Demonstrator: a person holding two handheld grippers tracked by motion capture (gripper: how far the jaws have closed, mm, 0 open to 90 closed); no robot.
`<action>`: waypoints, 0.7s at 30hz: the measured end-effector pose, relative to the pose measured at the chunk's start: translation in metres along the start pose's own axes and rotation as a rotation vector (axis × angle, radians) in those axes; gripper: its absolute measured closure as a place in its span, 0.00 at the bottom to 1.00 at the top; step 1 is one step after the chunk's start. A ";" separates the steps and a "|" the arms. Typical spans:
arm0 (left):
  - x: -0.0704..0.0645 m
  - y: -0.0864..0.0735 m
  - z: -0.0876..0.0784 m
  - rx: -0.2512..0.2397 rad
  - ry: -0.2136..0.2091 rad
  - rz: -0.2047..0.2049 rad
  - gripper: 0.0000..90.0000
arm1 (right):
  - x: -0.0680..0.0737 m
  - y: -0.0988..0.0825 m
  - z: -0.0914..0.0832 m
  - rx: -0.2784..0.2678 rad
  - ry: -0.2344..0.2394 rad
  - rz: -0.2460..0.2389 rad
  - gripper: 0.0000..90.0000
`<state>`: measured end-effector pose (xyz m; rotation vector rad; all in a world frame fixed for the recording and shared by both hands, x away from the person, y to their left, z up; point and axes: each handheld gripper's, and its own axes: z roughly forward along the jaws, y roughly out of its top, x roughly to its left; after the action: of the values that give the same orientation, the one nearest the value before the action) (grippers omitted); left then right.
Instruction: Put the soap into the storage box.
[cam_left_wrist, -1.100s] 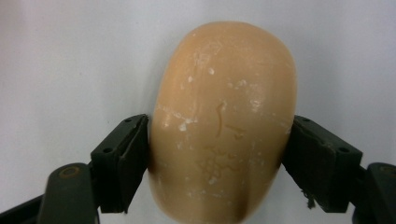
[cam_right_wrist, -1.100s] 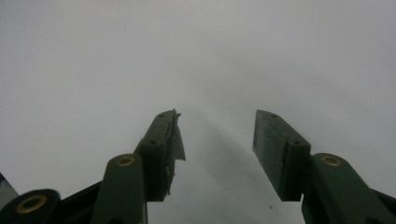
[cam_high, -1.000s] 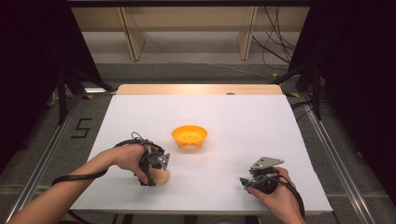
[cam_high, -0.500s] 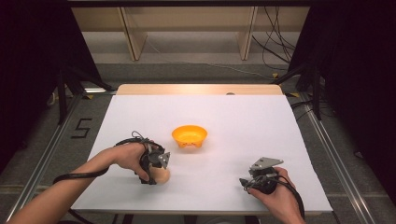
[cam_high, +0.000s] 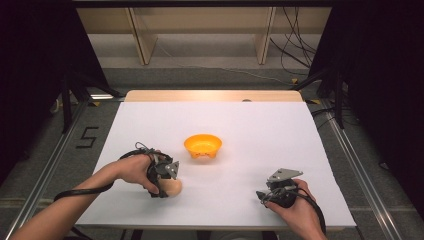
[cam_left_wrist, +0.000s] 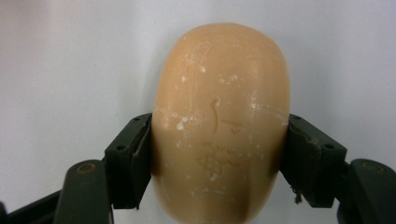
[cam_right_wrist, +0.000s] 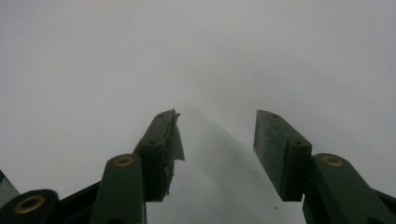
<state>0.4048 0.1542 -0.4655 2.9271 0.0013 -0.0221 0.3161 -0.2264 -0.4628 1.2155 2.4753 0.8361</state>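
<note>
From the high view, the left gripper (cam_high: 167, 181) is sitting low on the white table (cam_high: 240, 130), and a tan bar of soap (cam_high: 173, 187) is peeking out at its tip, lying near the front edge. An orange bowl (cam_high: 202, 145) is standing a little beyond it, apart from both hands. The right gripper (cam_high: 270, 192) is resting at the front right, well away from the soap.

In the left gripper view, both black jaws are pressing against the flanks of the soap (cam_left_wrist: 219, 126), clamping it near its lower half. The sides are smooth and rounded, so I judge the bar could squirt forward out of the grip if the squeeze tightens or the hand tilts while lifting.

In the right gripper view, the jaws are standing apart over bare table with nothing between them. One pad (cam_right_wrist: 172, 140) is looking frayed at its edge, which might weaken any grip it takes.
</note>
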 end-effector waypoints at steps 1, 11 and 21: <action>0.000 0.000 0.000 -0.001 0.000 -0.004 0.35 | 0.000 0.000 0.000 0.000 0.000 0.005 0.56; -0.002 -0.002 -0.002 0.003 0.012 0.014 0.35 | 0.000 0.000 0.001 -0.001 0.002 0.007 0.55; -0.003 -0.006 -0.006 -0.020 0.031 -0.032 0.35 | -0.001 0.000 0.002 -0.007 -0.001 -0.006 0.55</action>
<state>0.4017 0.1612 -0.4609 2.9073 0.0524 0.0176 0.3171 -0.2266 -0.4644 1.2053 2.4717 0.8424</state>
